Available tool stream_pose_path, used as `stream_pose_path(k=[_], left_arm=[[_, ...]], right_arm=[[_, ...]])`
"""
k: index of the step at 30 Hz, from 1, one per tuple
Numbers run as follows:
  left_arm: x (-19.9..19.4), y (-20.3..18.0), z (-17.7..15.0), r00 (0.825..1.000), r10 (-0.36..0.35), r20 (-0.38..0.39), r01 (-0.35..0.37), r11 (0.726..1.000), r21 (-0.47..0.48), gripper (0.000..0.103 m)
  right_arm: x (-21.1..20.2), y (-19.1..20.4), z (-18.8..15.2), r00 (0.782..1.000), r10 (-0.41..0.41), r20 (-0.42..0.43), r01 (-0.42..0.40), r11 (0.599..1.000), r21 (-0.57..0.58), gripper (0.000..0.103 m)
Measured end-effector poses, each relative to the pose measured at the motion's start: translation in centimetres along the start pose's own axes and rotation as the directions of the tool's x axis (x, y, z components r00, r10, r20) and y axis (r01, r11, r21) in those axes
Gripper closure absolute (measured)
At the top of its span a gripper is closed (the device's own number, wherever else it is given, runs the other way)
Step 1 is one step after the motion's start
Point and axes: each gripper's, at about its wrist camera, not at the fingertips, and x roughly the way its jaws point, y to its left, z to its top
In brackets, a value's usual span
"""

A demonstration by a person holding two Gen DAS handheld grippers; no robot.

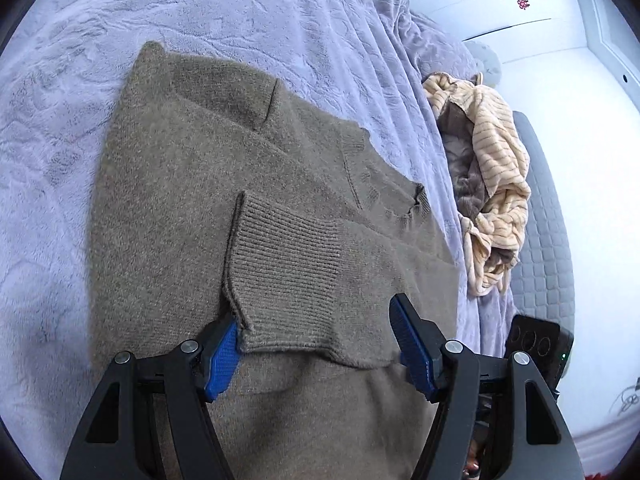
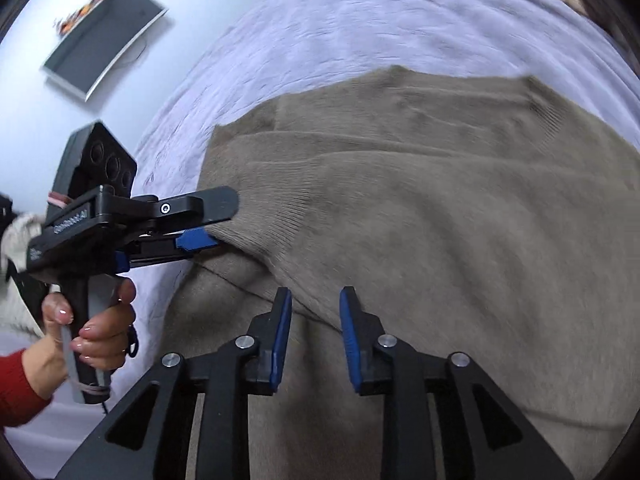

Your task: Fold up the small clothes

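A brown knitted sweater (image 1: 192,184) lies spread on a bed covered by a pale lilac blanket (image 1: 60,160), partly folded, with one sleeve laid across its body. The ribbed cuff (image 1: 288,276) of that sleeve sits directly ahead of the left gripper (image 1: 316,344). This gripper's jaws stand wide apart, released; the blue pad at seven o'clock touches the cuff's corner, while the pad at five o'clock stands clear of it, so nothing is clamped.

Seen from the right wrist, the right gripper (image 2: 316,320) hangs just above the sweater (image 2: 440,220), over a sleeve edge, jaws parted by a narrow gap. Whether any knit lies between the pads is hard to judge, as this view is blurred, but they do not appear to pinch cloth. At nine o'clock in this view the left gripper (image 2: 216,220) reaches in to the sleeve end, held by a hand (image 2: 96,328) with a red sleeve (image 2: 16,388) at the wrist.

At three o'clock in the left view, a heap of other clothes, a cream striped garment (image 1: 500,184) over a grey-brown one (image 1: 464,168), lies at the blanket's edge, well apart from the sweater. Beyond it is a grey quilted mattress side (image 1: 548,240). A dark flat panel (image 2: 104,36) sits against the white surface at ten o'clock in the right view.
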Motion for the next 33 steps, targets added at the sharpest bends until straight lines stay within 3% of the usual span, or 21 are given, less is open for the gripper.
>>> stream_pose_path(k=[3,4,5,7,10,12,13,15,16,17,18,19,20,25,28,33], left_arm=[[0.1,-0.6,0.0,0.997,0.069,0.02,-0.07,0.997,0.032,0.035],[0.1,-1.0,-0.2,0.995,0.101,0.026,-0.102,0.993,0.056,0.041],[0.1,-1.2,-0.2,0.992,0.122,0.027,-0.124,0.989,0.079,0.048],[0.2,-1.4,-0.3,0.987,0.155,0.029,-0.158,0.982,0.107,0.052],[0.3,-1.0,-0.2,0.989,0.147,0.026,-0.149,0.984,0.101,0.052],[0.4,-0.9,-0.1,0.988,0.152,0.026,-0.153,0.983,0.098,0.052],[0.5,-1.0,-0.1,0.987,0.157,0.027,-0.159,0.982,0.1,0.052],[0.8,-1.1,-0.1,0.984,0.174,0.029,-0.176,0.979,0.105,0.073],[1.0,-1.1,-0.1,0.983,0.181,0.017,-0.182,0.978,0.103,0.088],[1.0,-1.0,-0.1,0.983,0.184,0.016,-0.185,0.978,0.096,0.094],[0.8,-1.0,-0.2,0.983,0.182,0.023,-0.183,0.978,0.095,0.094],[0.4,-1.2,-0.4,0.982,0.183,0.038,-0.186,0.977,0.105,0.094],[0.0,-1.4,-0.6,0.981,0.185,0.051,-0.19,0.974,0.12,0.094],[-0.4,-1.2,-2.1,0.966,0.246,0.073,-0.255,0.955,0.151,0.094],[-0.1,-0.3,-2.5,0.965,0.253,0.068,-0.26,0.957,0.131,0.094],[-0.7,-0.4,-3.0,0.958,0.277,0.079,-0.287,0.944,0.162,0.094]], right_arm=[[-2.9,-4.3,-2.0,0.999,0.019,0.049,-0.029,0.978,0.207,0.059],[-4.0,-5.5,-2.7,0.997,0.019,0.072,-0.038,0.962,0.272,0.057],[-5.4,-7.3,-3.9,0.994,0.003,0.107,-0.041,0.935,0.351,0.057],[-8.3,-9.9,-5.7,0.983,-0.063,0.172,-0.022,0.893,0.449,0.057],[-12.4,-13.7,-7.7,0.95,-0.185,0.252,0.011,0.826,0.564,0.056],[-13.3,-16.1,-7.5,0.943,-0.196,0.268,-0.006,0.797,0.604,0.056],[-13.5,-17.1,-7.2,0.942,-0.202,0.268,-0.003,0.794,0.608,0.056],[-13.3,-18.9,-6.3,0.953,-0.202,0.226,0.032,0.808,0.588,0.053],[-12.7,-19.3,-5.8,0.961,-0.196,0.198,0.045,0.811,0.583,0.053],[-12.2,-20.0,-5.4,0.968,-0.181,0.175,0.046,0.81,0.585,0.053],[-11.7,-20.6,-5.2,0.974,-0.152,0.167,0.025,0.807,0.59,0.054],[-11.6,-20.8,-5.0,0.978,-0.128,0.167,0.004,0.806,0.592,0.068],[-11.2,-20.1,-4.4,0.979,-0.1,0.175,-0.02,0.816,0.578,0.09],[-13.2,-18.4,-2.9,0.979,-0.096,0.179,0.007,0.897,0.442,0.091],[-12.6,-19.8,-3.3,0.98,-0.162,0.118,0.096,0.898,0.43,0.094],[-10.5,-21.0,-4.0,0.979,-0.177,0.104,0.115,0.895,0.431,0.093]])
